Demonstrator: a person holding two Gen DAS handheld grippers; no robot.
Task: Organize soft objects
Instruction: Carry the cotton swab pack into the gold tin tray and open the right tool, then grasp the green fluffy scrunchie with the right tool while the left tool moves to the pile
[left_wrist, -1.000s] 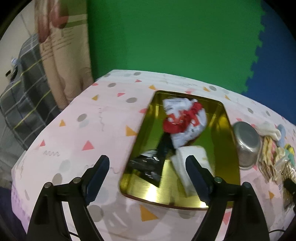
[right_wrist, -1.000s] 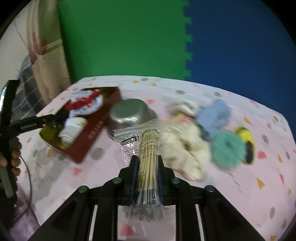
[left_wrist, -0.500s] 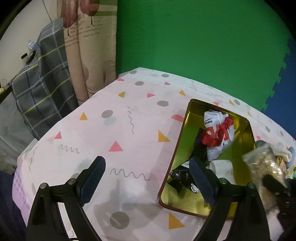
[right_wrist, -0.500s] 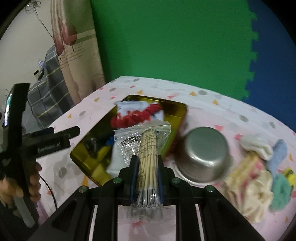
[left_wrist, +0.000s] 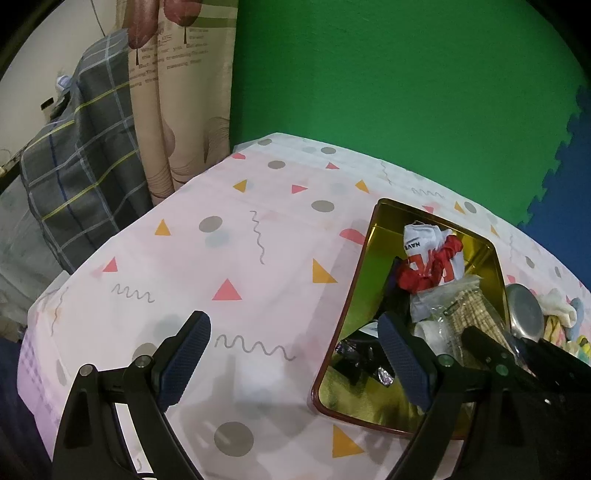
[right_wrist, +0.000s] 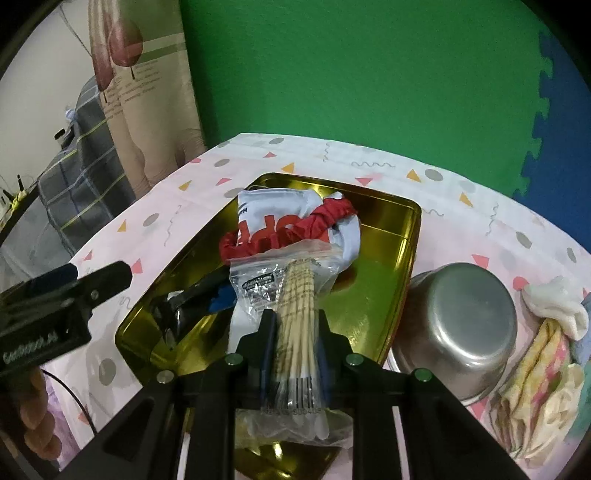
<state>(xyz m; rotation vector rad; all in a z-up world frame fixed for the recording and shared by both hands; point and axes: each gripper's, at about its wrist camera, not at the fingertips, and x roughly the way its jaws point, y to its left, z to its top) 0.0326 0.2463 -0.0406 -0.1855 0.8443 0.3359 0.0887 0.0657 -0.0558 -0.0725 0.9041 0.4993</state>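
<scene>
Cotton swabs in a clear zip bag (right_wrist: 291, 306) were the thing in hand: your right gripper (right_wrist: 293, 343) had its fingers clamped on the middle of the bag, the wooden sticks running forward between them and the white tips hanging below. You held the bag above the gold tin tray (right_wrist: 402, 236), over its middle, not yet resting on it as far as the right wrist view showed. Inside the tray lay a white pouch with red lettering (right_wrist: 280, 210), a red scrunchie (right_wrist: 295, 230) draped across it, and some dark wrapped items (right_wrist: 192, 299) at the near left. Your left gripper (left_wrist: 295, 358) hovered over the patterned counter (left_wrist: 229, 258) just left of the tray, its fingers wide apart and holding nothing. Beside the tray on the right stood an upturned steel bowl (right_wrist: 458, 325), and past it a heap of soft cloths and socks (right_wrist: 546, 354) waited on the counter. The step looked like placing the bag into the tray, with the task perhaps halfway done given that heap. The next move would likely call for lowering the bag onto a bare patch of gold floor, then parting the right fingers so the slippery plastic drops flat rather than catching on the scrunchie.
</scene>
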